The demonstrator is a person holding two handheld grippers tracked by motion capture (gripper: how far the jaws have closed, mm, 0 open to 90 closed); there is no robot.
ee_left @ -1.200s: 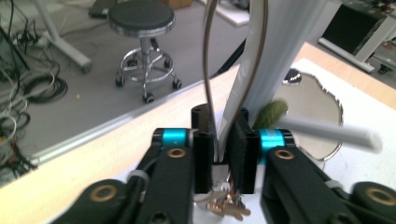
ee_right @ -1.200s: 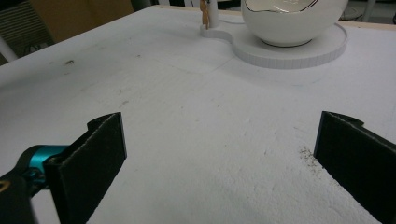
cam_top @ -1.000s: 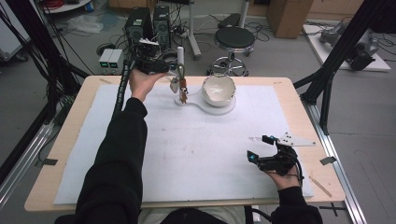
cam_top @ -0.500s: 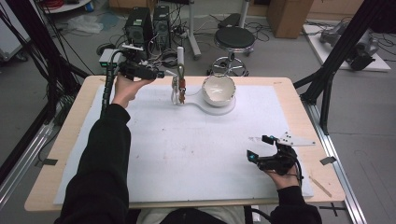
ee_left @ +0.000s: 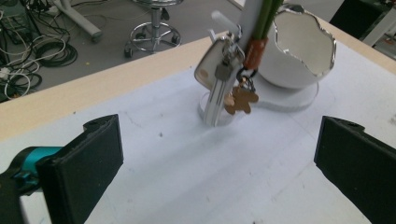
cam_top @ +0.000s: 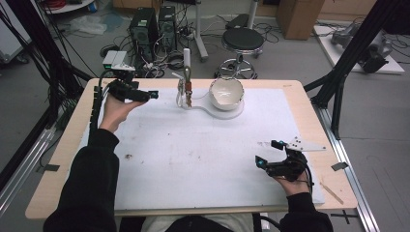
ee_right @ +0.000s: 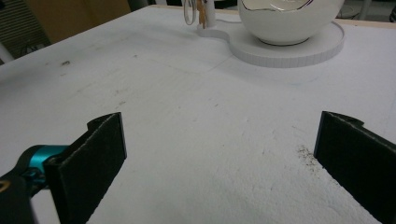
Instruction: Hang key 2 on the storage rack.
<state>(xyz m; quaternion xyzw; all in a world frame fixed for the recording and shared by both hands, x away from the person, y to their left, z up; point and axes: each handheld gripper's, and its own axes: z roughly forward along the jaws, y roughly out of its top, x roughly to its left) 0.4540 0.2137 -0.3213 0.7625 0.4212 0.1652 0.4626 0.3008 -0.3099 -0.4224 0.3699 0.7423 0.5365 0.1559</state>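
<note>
Held in the person's left hand, the left gripper (cam_top: 145, 94) sits near the far left part of the table in the high view, and its jaws are spread with nothing between them; they have just been opening. It points toward the bunch of metal keys with a brown gingerbread-shaped tag (cam_top: 185, 94), which hangs on a thin white upright post (cam_top: 186, 60) at the far middle of the white table mat (cam_top: 193, 159). The gripper and the keys are apart. Just beside the post stands a white egg-shaped bowl with a broken-looking rim (cam_top: 226, 92) on a round white base (cam_top: 231, 110). The right gripper (cam_top: 269, 154) rests near the front right edge of the mat, well apart from the keys, with its jaws also wide.

From the left gripper view, the two black jaws stand far from each other at the bottom corners. The keys (ee_left: 224, 81) hang in the middle above them, free, and the bowl (ee_left: 299, 46) is behind on the right.

Seen from the right gripper view, the jaws are spread over bare mat (ee_right: 201, 140). The bowl (ee_right: 287, 18) and the keys (ee_right: 196, 11) are far at the top.
</note>
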